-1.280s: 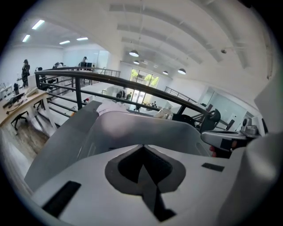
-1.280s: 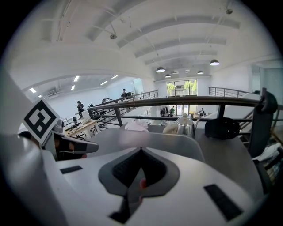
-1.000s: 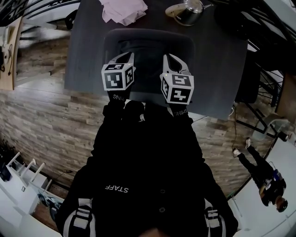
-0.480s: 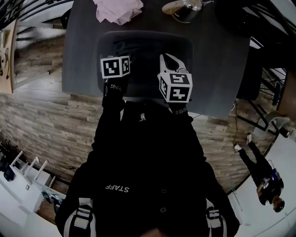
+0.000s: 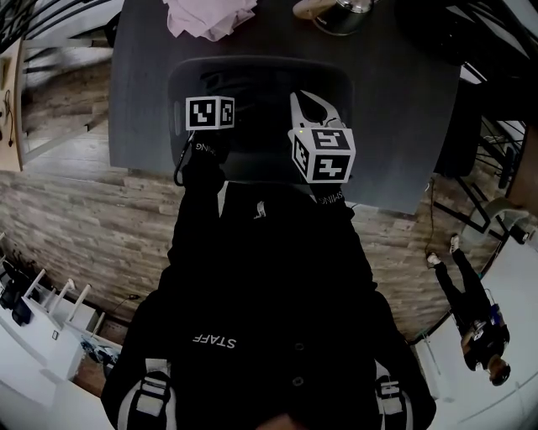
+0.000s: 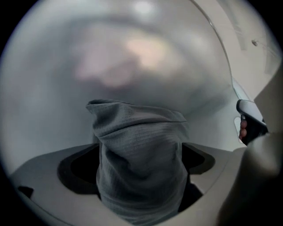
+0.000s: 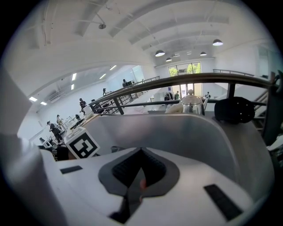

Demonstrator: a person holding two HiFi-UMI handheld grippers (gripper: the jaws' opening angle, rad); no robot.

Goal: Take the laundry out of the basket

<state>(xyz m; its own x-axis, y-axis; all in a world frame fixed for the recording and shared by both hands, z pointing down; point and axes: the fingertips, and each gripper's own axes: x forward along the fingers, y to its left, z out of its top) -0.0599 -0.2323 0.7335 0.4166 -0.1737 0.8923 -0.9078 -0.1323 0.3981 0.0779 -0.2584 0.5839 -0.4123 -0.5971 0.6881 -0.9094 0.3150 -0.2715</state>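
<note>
Evidently soft, light and limp, the grey garment (image 6: 138, 132) in the 9 o'clock half of the basket (image 5: 340, 84) pokes a fold, best pinched thick, between the just-opened jaws of the left gripper (image 6: 138, 165); the right gripper (image 7: 140, 176), at 3 o'clock, is clenched empty.

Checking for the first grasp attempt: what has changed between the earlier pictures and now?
The left gripper has dipped down into the basket. Its jaws have just been opening, with grey cloth now between them. The right gripper stays shut over the basket; pink laundry and kettle unmoved.
</note>
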